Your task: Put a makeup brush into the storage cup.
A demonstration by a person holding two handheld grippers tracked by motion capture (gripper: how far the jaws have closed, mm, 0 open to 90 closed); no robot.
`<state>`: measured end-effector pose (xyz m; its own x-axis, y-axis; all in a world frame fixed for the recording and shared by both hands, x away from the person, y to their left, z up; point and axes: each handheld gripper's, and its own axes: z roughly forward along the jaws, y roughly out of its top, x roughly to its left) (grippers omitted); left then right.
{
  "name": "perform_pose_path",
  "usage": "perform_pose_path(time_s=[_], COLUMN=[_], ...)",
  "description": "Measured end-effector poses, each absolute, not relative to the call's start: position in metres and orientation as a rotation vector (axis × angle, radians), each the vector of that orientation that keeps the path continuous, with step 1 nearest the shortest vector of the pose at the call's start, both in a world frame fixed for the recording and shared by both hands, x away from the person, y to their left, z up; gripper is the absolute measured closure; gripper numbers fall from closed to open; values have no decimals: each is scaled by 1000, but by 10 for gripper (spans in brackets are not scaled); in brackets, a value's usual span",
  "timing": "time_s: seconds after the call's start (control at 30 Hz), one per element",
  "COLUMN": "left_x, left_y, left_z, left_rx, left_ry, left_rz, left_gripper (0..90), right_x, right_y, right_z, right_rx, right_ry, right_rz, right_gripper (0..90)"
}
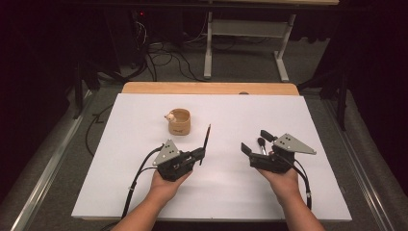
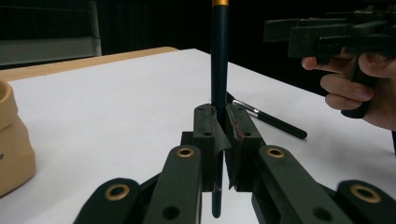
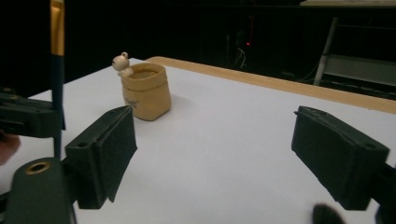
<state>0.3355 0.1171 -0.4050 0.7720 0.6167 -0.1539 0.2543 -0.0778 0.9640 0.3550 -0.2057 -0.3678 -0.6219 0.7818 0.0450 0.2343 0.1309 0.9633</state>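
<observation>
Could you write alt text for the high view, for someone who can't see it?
Two hands hold black grippers over a white table: the left gripper clamps an upright dark brush, the right gripper hangs open above a second brush. A tan cup stands behind.

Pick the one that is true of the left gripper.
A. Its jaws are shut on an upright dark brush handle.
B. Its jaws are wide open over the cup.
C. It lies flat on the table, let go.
A: in the left gripper view the left gripper has its jaws clamped on the brush handle, which stands upright between them.

Lab: white table, dark surround, floor cables, metal frame.
</observation>
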Motion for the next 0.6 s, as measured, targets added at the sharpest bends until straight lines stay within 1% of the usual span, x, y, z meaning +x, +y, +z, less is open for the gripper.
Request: perform_pose_path(time_s=[0.3, 0.5, 0.6], left_x=[332, 330, 328], left_y=[106, 101, 98], left_z=[-409, -410, -411], left_rx=[1664, 1669, 1675], left_ry=[686, 674, 659], left_rz=[308, 296, 285], left_gripper=[841, 841, 841], right_x=[348, 343, 341], right_y=[-194, -186, -183], right_z=[-365, -365, -365], right_rx=[930, 910, 901], right_ry=[1965, 1994, 2003], right_rz=[1584, 1631, 1663], right_gripper=[245, 255, 279])
